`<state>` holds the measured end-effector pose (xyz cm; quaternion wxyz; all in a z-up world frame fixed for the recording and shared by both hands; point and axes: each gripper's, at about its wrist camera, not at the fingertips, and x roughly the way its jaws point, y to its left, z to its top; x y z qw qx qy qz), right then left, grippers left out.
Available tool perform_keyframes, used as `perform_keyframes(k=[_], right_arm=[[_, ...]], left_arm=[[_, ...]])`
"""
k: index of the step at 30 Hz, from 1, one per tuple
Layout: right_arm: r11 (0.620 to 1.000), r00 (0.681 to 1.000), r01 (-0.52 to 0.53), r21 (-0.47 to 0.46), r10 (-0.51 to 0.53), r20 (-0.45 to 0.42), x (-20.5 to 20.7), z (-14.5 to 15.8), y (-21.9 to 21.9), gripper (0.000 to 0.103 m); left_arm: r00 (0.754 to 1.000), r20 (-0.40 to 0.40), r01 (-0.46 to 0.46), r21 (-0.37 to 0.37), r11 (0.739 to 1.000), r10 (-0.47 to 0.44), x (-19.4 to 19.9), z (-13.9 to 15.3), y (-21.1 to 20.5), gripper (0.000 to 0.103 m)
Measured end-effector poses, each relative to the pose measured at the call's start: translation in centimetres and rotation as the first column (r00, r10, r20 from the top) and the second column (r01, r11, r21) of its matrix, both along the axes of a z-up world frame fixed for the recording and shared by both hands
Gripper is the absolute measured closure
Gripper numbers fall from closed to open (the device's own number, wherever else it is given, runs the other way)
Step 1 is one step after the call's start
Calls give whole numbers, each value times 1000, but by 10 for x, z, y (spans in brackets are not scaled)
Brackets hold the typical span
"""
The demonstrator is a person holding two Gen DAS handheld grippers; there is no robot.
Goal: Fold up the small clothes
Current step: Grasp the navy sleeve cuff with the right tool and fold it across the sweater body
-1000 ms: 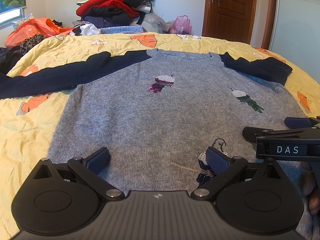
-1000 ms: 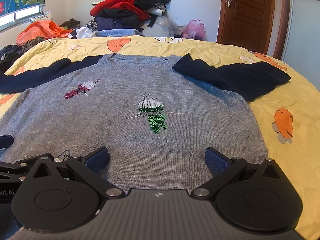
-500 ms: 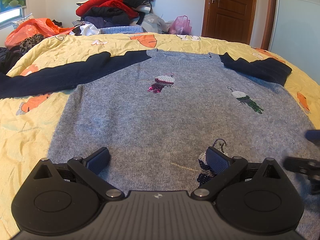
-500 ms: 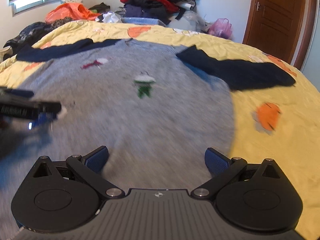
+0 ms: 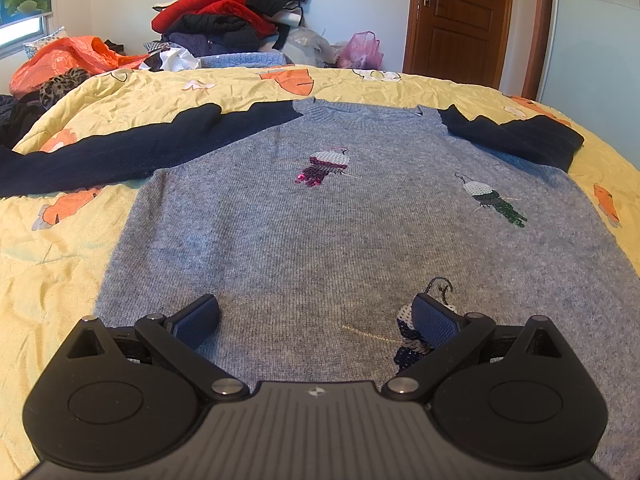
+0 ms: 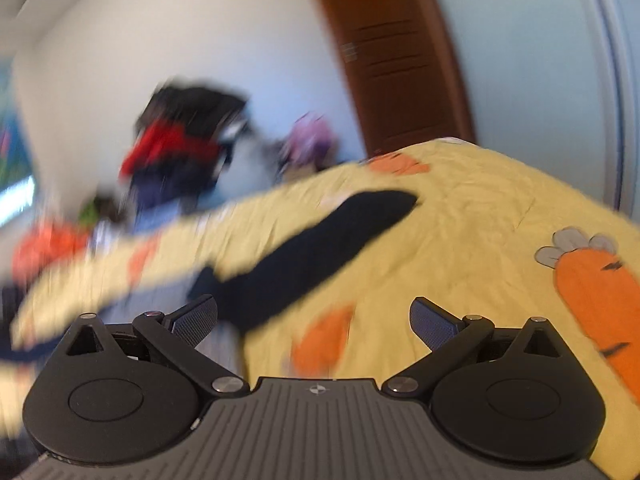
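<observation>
Yellow bedding with orange carrot prints [image 5: 60, 248] covers the bed and fills most of both views. Behind it, against the pale wall at the top centre of the left wrist view, sits a heap of clothes [image 5: 232, 16] in red, black and dark blue, with an orange plastic bag [image 5: 68, 56] at the far left and a pink bag [image 5: 362, 50] beside a brown wooden door [image 5: 460, 20] at the upper right.

Spread flat across the middle of the left wrist view lies the grey sweater [image 5: 320, 232], neckline toward the far wall, with sequinned birds on its front. Its dark navy sleeves run out to either side: one long sleeve [image 5: 120, 152] stretches to the left edge, the other [image 5: 516, 136] lies folded short at the upper right.

At the bottom of that frame the left gripper [image 5: 316, 320] sits low over the sweater's hem, its blue-padded fingers spread wide with nothing between them.

The right wrist view is heavily blurred. The right gripper [image 6: 314, 320] is likewise spread wide and empty, above the bedding, with a navy sleeve [image 6: 320, 240] slanting across the middle of the frame.
</observation>
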<state>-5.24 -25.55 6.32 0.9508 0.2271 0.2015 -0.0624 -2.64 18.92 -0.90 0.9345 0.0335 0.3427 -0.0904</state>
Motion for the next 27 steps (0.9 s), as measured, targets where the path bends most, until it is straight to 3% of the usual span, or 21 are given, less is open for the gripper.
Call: perform_keyframes(k=[3,8,13,17,18,20,21,22,24,27], right_arm=[[993,998,37,115,-32,-45,61,-11,-37,0],[969,985,141,201,-117,-128,154,-39,-87,1],[908,952,297,297,-256,-169,213,-75,-128,11],[928,956,291,235,-269,-121,240,-86,-127,14],[936,960,275,221,-255,-116,244,-87,-123,17],[959,972,222,176,-202,-123,255,-90,-110,34],[968,975,198,152,-177,-137,258,-91,-104,64],[974,974,182,134,-160,-162,261,-92,-99,86],[975,974,189,116,-171,-151,257,-91,-89,86],[972,982,180,148,-171,-75,238,-66,-77,86]], left_arm=[[1000,0,0,0,1000,0,0,0,0,0],[1000,0,0,0,1000,0,0,0,0,0],[1000,0,1,-1,1000,-1,1,0,0,0],[1000,0,1,-2,1000,-1,1,0,1,0],[1000,0,1,-3,1000,-1,1,0,1,0],[1000,0,2,-3,1000,-2,2,0,1,0],[1000,0,2,-4,1000,-2,2,0,1,0],[1000,0,2,-4,1000,-2,2,-1,0,0],[1000,0,2,-5,1000,-2,3,0,0,0],[1000,1,2,-14,1000,-2,2,1,1,0]])
